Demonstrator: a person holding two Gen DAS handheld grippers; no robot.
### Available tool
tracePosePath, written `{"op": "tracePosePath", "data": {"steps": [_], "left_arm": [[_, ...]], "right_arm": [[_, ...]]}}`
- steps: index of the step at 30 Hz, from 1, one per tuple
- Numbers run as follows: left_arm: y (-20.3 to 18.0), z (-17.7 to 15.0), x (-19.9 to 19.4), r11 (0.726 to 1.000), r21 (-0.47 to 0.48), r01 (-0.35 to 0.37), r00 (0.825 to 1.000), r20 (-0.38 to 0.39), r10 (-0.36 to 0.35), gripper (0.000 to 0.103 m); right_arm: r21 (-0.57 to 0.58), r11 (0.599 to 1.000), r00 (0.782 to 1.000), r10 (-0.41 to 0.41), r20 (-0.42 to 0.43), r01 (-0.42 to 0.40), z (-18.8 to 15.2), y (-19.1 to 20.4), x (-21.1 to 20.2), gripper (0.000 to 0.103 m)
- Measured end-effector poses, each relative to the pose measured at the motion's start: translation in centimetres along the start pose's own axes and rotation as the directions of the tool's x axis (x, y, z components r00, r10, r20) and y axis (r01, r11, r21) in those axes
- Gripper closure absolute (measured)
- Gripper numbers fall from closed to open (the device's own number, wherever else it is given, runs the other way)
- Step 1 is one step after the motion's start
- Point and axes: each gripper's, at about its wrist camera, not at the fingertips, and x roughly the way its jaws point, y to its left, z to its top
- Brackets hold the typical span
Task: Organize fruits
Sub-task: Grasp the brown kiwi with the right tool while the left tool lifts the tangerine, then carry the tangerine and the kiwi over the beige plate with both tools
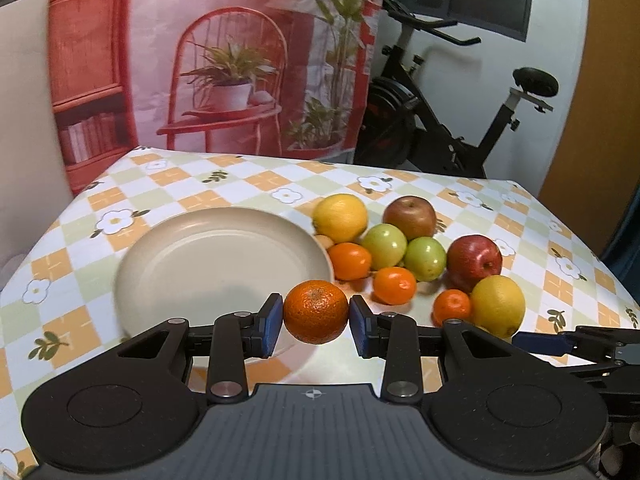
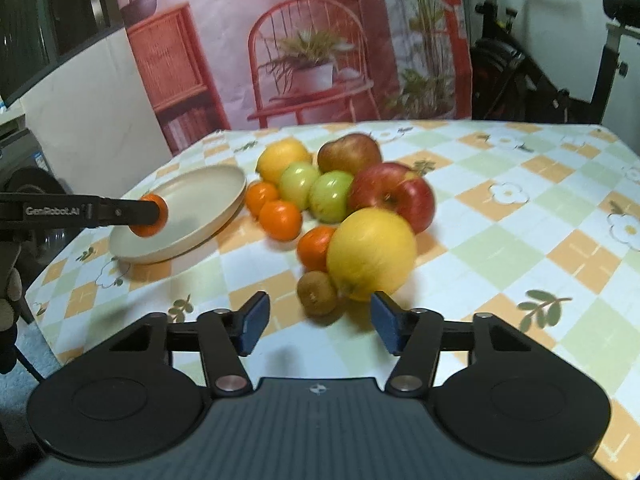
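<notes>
placement matters now: left tool (image 1: 316, 322) grips the mandarin (image 1: 316, 311) above the plate (image 1: 192, 256); lower it gently before releasing. right tool (image 2: 320, 322) is unclenched, empty.

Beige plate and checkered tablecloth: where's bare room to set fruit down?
Inside of the beige plate is bare. Open checkered tablecloth lies right of the red apple. Crowded: the pile between the plate and that apple.

Left gripper (image 1: 316, 326): black linkage arms with silver pivot screws, blue pads at the tips, ribbed grey body behind bearing a small compass mark; right gripper (image 2: 318, 326) identical; white "GenRobot.AI" lettering along the left one's side.
</notes>
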Motion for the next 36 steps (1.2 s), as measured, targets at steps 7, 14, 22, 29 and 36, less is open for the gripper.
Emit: {"op": "tracePosePath", "data": {"steps": [7, 14, 22, 29, 36], "left_arm": [[1.1, -0.4, -0.1, 0.999, -0.038, 0.0, 1.0, 0.012, 0.0, 0.065], [1.5, -0.8, 0.0, 0.999, -0.048, 0.01, 1.0, 0.017, -0.01, 0.065], [1.6, -0.9, 0.1, 0.999, -0.052, 0.009, 1.0, 0.013, -0.009, 0.065], [1.7, -1.0, 0.1, 0.999, -0.05, 0.003, 1.0, 0.011, -0.003, 0.065], [1.8, -0.9, 0.1, 0.999, -0.047, -0.008, 1.0, 0.013, 0.008, 0.065]], "right_arm": [[0.008, 1.0, 0.998, 0.008, -0.061, -0.007, 0.7, 0.8, 1.5, 0.056], [-0.046, 0.999, 0.997, -0.019, -0.07, 0.016, 1.2, 1.9, 2.6, 0.06], [-0.073, 0.996, 0.996, -0.053, -0.072, 0.048, 1.3, 2.0, 3.0, 0.071], [-0.094, 0.994, 0.996, -0.053, -0.068, 0.047, 1.2, 2.1, 3.1, 0.071], [-0.096, 0.995, 0.999, -0.027, -0.037, 0.023, 1.4, 2.4, 2.4, 0.072]]}}
